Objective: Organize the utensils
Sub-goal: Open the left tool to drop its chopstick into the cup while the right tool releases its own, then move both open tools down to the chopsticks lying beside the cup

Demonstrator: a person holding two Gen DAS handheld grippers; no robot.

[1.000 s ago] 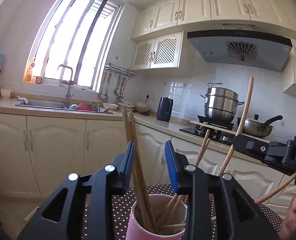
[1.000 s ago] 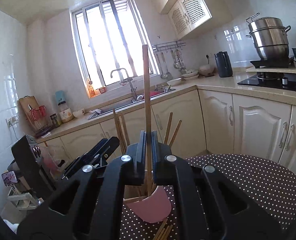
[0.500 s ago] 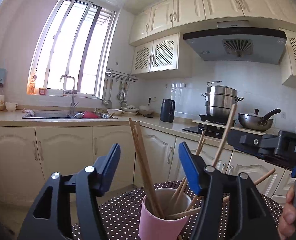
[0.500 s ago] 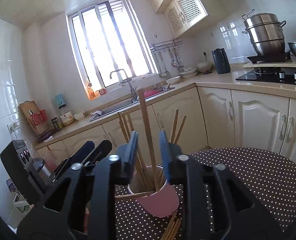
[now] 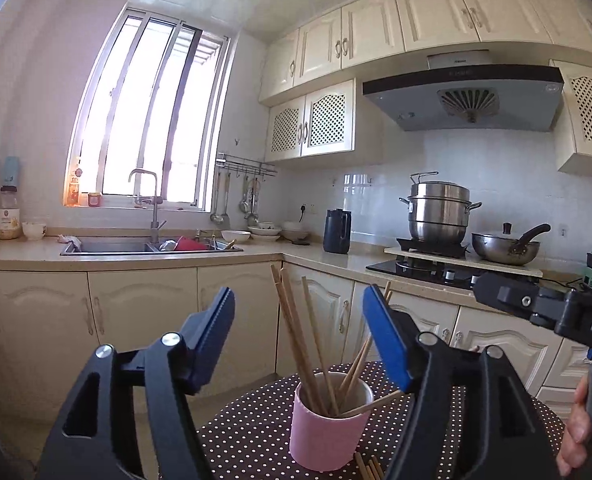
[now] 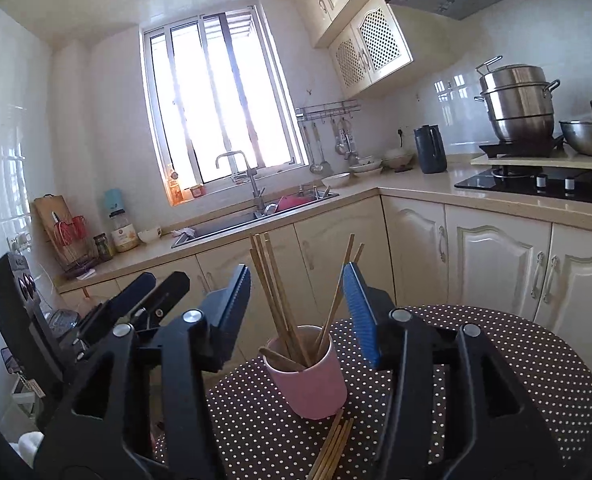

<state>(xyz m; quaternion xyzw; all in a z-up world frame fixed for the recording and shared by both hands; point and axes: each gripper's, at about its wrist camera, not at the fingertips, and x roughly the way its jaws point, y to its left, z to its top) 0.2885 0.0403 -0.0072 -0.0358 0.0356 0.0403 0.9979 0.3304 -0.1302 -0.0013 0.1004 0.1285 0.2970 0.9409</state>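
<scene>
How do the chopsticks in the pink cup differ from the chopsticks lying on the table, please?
The chopsticks in the pink cup stand leaning, fanned apart; the chopsticks on the table lie flat, bunched together. The cup's set is sorted; the table's awaits. Both look like plain wood.

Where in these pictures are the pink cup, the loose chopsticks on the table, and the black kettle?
pink cup (image 6: 316,388): right wrist view, on its outer wall.
loose chopsticks (image 6: 334,446): right wrist view, mid-length of the bundle lying by the cup.
black kettle (image 5: 337,232): left wrist view, on its body.

White letters "DA", cut off, on right tongs (image 5: 492,286) body.
</scene>
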